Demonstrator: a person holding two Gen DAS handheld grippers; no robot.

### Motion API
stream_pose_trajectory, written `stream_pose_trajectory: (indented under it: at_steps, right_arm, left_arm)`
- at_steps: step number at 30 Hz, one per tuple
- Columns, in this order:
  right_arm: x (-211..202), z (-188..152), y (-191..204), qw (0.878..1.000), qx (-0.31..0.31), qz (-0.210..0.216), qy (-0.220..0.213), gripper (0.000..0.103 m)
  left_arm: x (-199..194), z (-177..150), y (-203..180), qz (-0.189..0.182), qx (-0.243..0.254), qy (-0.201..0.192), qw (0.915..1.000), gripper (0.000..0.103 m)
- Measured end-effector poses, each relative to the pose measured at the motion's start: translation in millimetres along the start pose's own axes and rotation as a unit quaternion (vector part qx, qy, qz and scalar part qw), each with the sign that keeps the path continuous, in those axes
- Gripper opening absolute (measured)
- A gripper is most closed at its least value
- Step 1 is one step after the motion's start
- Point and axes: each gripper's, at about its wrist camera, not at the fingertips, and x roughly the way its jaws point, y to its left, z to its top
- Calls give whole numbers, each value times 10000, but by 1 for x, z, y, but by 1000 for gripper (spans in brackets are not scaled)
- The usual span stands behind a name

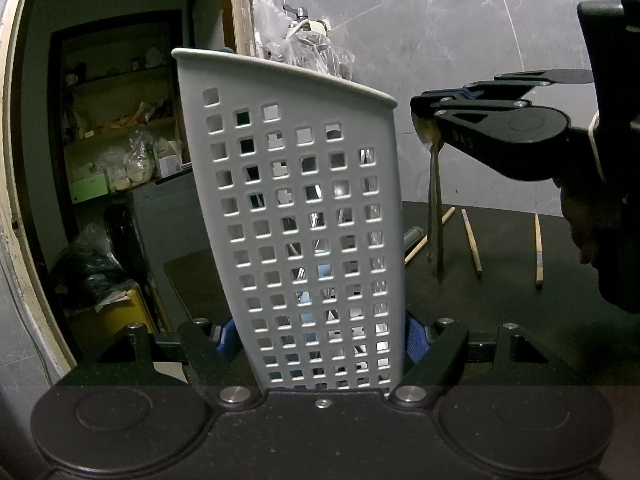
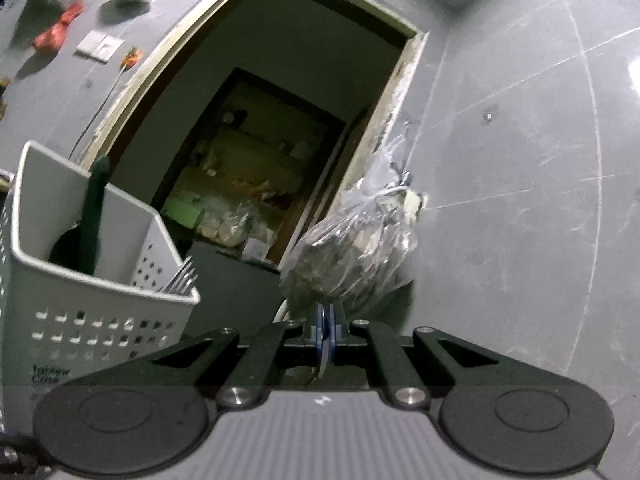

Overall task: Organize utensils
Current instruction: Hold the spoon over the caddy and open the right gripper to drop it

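Note:
My left gripper [image 1: 320,340] is shut on a tall white perforated utensil caddy [image 1: 296,184], its blue pads [image 1: 416,340] pressing both sides. The caddy stands tilted at the left of the right wrist view [image 2: 100,320], with a dark green handle [image 2: 94,216] and fork tines [image 2: 182,278] sticking out of it. To the caddy's right and level with its rim, my right gripper [image 1: 424,114] is shut on a thin metal utensil [image 1: 435,200] that hangs straight down. In the right wrist view that utensil [image 2: 326,350] shows edge-on between the shut pads of the right gripper [image 2: 326,320].
Wooden chopsticks [image 1: 472,246] lie scattered on the dark tabletop [image 1: 520,320] behind the hanging utensil. A plastic bag [image 2: 352,252] hangs on the grey tiled wall beside an open doorway [image 2: 260,140] to cluttered shelves. A hand [image 1: 580,220] holds the right gripper.

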Motion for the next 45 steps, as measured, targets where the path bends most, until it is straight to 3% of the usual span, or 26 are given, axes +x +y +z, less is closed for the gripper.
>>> stream_pose_trajectory:
  at_steps: [8, 18, 45]
  right_arm:
    - [6, -3, -8, 9989, 338, 160, 289, 5]
    - [9, -4, -7, 9984, 298, 289, 396, 5]
    - [6, -6, -1, 9984, 156, 388, 381, 1]
  left_arm:
    - [0, 0, 0, 2, 4, 2, 10000, 77]
    - [1, 0, 0, -7, 0, 8, 10000, 77]
    - [3, 0, 0, -11, -2, 19, 10000, 77]
